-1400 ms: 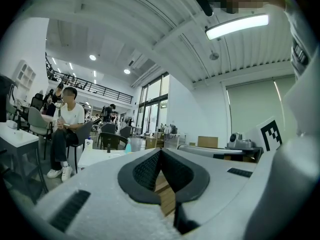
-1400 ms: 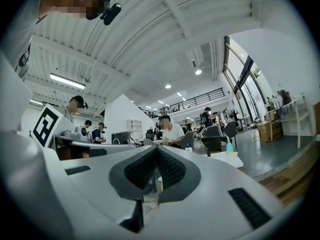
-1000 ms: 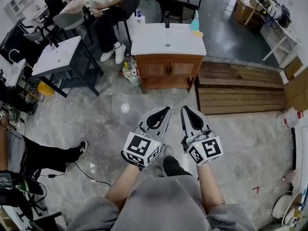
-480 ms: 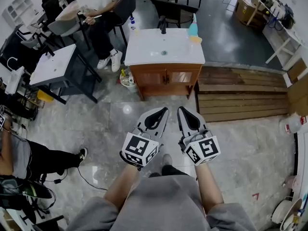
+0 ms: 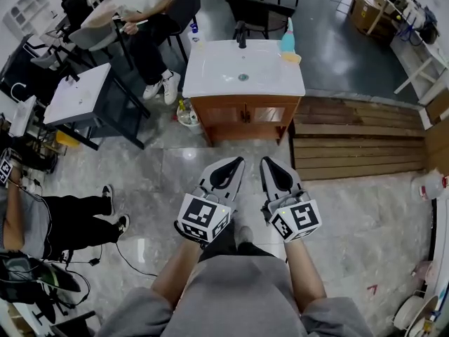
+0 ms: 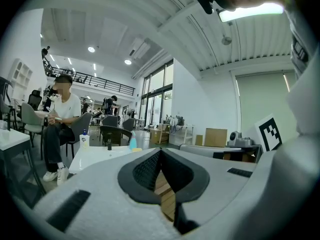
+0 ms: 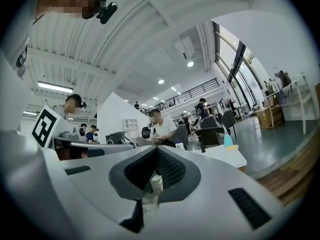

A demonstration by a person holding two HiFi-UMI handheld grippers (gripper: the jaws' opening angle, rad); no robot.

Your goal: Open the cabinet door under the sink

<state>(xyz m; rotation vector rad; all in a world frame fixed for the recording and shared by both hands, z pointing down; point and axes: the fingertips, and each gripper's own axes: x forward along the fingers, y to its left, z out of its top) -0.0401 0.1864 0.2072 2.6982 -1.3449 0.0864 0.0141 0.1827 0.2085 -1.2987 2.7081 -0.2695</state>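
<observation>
The wooden cabinet point(image 5: 244, 117) under the white sink point(image 5: 243, 69) stands ahead of me across the grey floor, and both of its doors look closed. I hold both grippers low in front of my body, well short of the cabinet and pointing at it. My left gripper point(image 5: 240, 161) is shut with nothing in it, and so is my right gripper point(image 5: 266, 161). In the left gripper view the left gripper point(image 6: 161, 152) points toward the sink top point(image 6: 97, 157). The right gripper point(image 7: 156, 149) in its own view has the sink top point(image 7: 226, 157) off to the right.
Wooden planks point(image 5: 358, 136) lie on the floor right of the cabinet. Bottles and a bucket point(image 5: 187, 114) sit at its left foot. A white-topped dark table point(image 5: 81, 94) and a seated person point(image 5: 144, 5) are at the far left. Another person's legs point(image 5: 70, 220) stretch across the floor.
The sink cabinet sits a little lower and nearer in the head view. Both grippers stay shut in the same pose. The legs at the left have shifted.
</observation>
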